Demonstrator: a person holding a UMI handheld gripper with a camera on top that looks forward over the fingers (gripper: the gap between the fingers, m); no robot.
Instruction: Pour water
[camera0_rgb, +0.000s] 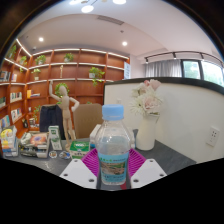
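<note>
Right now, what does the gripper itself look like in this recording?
The gripper has two pale, whitish fingers with angular, faceted tips. Each carries a magenta pad on its inner face. No cables, markings, hand or sleeve show.

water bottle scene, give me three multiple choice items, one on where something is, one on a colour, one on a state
1. Where is the water bottle?
A. between the gripper fingers
B. on the wall shelves
C. beside the window

2. What colour is the bottle cap?
A. red
B. light blue
C. black

3. What state is the bottle in?
A. lying flat
B. upside down
C. upright, cap on

Answers: 1 A, the pink pads flank the bottle; 2 B, the cap shows pale blue; 3 C, it stands vertical with the cap on top.
</note>
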